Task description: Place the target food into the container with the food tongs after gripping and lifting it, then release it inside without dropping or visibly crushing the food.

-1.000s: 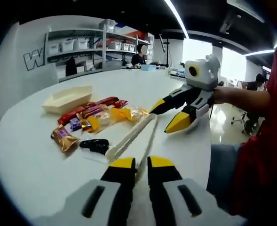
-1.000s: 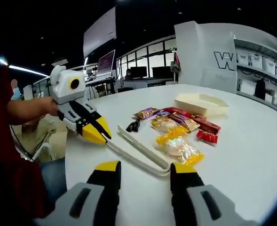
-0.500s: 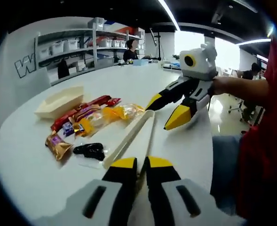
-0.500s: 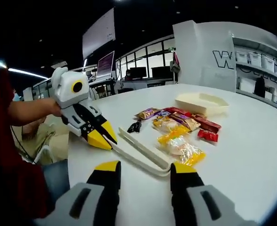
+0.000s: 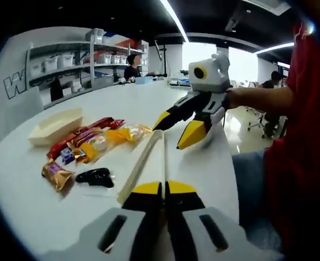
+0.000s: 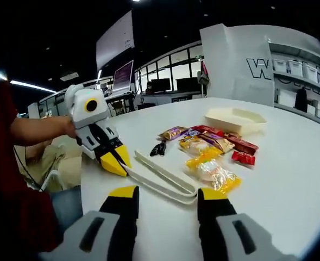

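White food tongs (image 5: 143,160) lie on the round white table (image 5: 203,163), hinge end away from me. My left gripper (image 5: 164,188) has its yellow tips drawn together on one tong arm. In the right gripper view the left gripper (image 6: 119,163) pinches that arm's free end. My right gripper (image 6: 169,194) stands open with the tongs' hinge (image 6: 188,190) between its jaws, and appears open over the far end as the right gripper (image 5: 172,132). Wrapped snacks lie in a cluster: a yellow packet (image 6: 214,174), a red packet (image 6: 242,157), a black piece (image 6: 158,148). A cream boat-shaped container (image 6: 236,119) sits behind them.
The container (image 5: 54,122) and the snack cluster (image 5: 89,144) lie left of the tongs in the left gripper view. A person's red sleeve (image 5: 301,163) fills the right side. Shelves with bins (image 5: 89,60) and a seated person stand beyond the table's far edge.
My left gripper's jaws have closed from a small gap onto the tong arm. The left view has swung, shifting the scene leftward. The right gripper stays open at the hinge.
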Motion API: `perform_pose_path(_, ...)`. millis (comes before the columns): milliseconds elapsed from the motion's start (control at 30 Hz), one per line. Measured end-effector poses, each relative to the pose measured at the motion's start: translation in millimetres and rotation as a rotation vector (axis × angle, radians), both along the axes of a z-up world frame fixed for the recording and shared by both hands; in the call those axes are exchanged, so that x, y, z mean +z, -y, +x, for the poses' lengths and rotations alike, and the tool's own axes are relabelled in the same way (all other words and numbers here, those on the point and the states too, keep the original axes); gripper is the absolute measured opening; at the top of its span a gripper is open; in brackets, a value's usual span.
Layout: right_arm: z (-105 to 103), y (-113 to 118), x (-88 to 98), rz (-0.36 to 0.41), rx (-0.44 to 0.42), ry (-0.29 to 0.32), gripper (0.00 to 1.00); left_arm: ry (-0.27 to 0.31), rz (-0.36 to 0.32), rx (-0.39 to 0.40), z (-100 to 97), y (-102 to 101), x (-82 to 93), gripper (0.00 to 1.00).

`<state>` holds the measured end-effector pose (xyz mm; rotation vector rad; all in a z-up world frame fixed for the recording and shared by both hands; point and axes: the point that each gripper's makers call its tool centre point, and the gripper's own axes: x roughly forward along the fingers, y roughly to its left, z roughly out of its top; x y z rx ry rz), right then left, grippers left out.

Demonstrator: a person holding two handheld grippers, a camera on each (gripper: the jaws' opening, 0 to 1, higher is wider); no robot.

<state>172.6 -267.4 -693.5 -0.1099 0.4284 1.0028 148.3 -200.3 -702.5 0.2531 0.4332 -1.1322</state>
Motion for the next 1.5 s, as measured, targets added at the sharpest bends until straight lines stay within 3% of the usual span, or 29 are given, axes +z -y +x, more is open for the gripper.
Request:
perform_pose_path(67,-0.2,1.5,2.2,0.001,-0.005,0.017,0.40,-0.003,-0.022,0.000,-0.8,-0.8,2.5,0.01)
perform_pose_path(167,-1.0,5.0,6.9,0.019,-0.010,0.025,0.42,-0.013,-0.122,0.016,-0.6,1.5,17.2,0.01)
perform_pose_path(200,-2.8,4.6,10.6,0.049,-0.004,0.015,0.43,-0.014,-0.177,0.010,-1.9,3.5,26.3,0.01)
perform_pose_path(267,-7.5,0.2,18.9,0.101,0.020,0.008,0.43,-0.006,-0.222,-0.015,-6.0,6.5,34.5,0.01)
perform_pose_path(400,-18.2,-8.2,33.3,0.142,0.079,0.029,0.41,-0.012,-0.278,-0.076,-19.5,13.8,44.4,0.01)
perform_pose_path(700,-38.3,-25.8,67.8,0.305,0.155,-0.007,0.48,-0.042,-0.418,-0.107,-32.5,24.0,65.5,0.01)
perform_pose_path(867,-53.0,-33.0,94.6,0.416,0.214,-0.018,0.44,-0.074,-0.504,-0.151,-43.7,32.6,87.5,0.01)
perform_pose_path(1233,-68.5,-36.2,120.9,0.443,0.275,0.004,0.42,-0.071,-0.498,-0.277,-65.6,51.7,126.2,0.02)
perform_pose_path(1400,-71.1,-36.8,127.4,0.475,0.286,0.000,0.40,-0.097,-0.471,-0.320,-72.6,56.9,124.5,0.02)
perform_pose_path(1500,-76.5,-38.8,123.8,0.448,0.306,-0.008,0.37,-0.097,-0.468,-0.323,-72.9,57.7,123.8,0.02)
